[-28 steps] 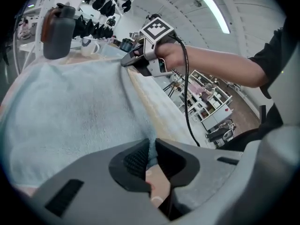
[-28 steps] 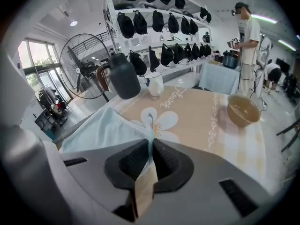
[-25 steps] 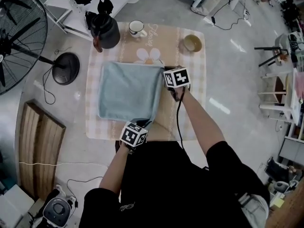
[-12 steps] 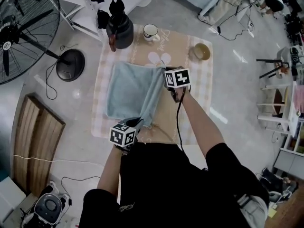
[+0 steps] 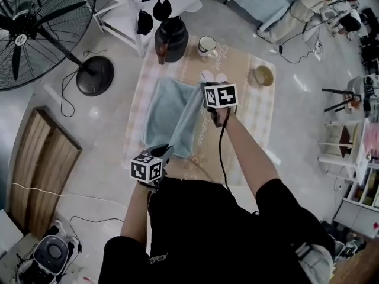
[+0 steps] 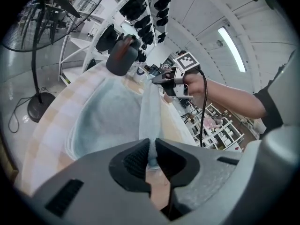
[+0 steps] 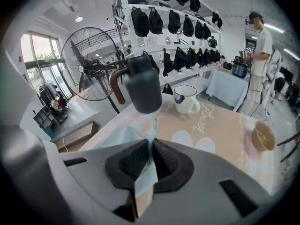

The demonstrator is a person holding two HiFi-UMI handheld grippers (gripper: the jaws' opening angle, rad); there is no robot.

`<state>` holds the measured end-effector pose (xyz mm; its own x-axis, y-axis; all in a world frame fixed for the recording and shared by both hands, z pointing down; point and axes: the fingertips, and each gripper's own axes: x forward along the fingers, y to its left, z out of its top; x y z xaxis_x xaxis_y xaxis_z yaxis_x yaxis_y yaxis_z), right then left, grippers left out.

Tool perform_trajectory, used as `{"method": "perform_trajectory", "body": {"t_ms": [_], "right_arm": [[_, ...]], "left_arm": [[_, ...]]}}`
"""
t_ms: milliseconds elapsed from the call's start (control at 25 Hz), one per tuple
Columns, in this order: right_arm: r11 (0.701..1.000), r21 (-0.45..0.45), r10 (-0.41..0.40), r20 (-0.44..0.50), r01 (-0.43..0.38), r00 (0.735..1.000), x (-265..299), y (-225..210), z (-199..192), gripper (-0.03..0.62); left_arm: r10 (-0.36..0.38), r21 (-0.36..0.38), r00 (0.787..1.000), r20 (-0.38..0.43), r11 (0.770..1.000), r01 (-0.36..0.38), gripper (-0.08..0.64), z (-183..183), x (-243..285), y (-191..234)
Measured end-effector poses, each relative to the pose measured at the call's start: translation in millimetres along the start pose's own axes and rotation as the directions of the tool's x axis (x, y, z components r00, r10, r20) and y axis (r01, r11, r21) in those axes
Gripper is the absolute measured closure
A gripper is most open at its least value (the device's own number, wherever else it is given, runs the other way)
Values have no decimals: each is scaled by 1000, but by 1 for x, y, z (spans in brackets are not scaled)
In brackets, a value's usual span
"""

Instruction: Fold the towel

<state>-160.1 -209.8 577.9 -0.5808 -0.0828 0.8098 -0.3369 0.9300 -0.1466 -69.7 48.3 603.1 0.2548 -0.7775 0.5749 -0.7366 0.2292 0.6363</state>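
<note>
A light blue towel (image 5: 169, 114) lies on a beige checked tablecloth (image 5: 251, 114), its right edge lifted and pulled taut between my two grippers. My left gripper (image 5: 164, 153) is shut on the near right corner; in the left gripper view the cloth (image 6: 110, 118) runs out from between the pads (image 6: 151, 154). My right gripper (image 5: 205, 88) is shut on the far right corner, and a flap of towel (image 7: 146, 182) hangs from its jaws (image 7: 150, 154). From the left gripper view the right gripper (image 6: 160, 78) shows at the far end of the raised edge.
A dark kettle (image 5: 170, 39), a white mug (image 5: 207, 45) and a brown bowl (image 5: 263, 74) stand along the cloth's far side. A floor fan (image 5: 41, 31) stands at the left, a wooden bench (image 5: 41, 170) below it. A person (image 7: 258, 55) stands at the far right.
Both grippers have carried the towel's right edge up and leftward over the towel. The flat towel now has its right part raised and narrowed.
</note>
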Motion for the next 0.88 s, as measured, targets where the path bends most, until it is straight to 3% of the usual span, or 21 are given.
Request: {"method": "perform_trajectory", "body": {"t_ms": [600,880], "right_arm": [[999,-51,2,-9,-2,1000,43,61,34,565],[998,-61,2,-10,-3,1000,61,82,39,565]], "left_arm": [[31,-96,996,78,995,-23,520,12,-40,64],[37,-98,997,65,995,-31,520,14,-53,92]]}}
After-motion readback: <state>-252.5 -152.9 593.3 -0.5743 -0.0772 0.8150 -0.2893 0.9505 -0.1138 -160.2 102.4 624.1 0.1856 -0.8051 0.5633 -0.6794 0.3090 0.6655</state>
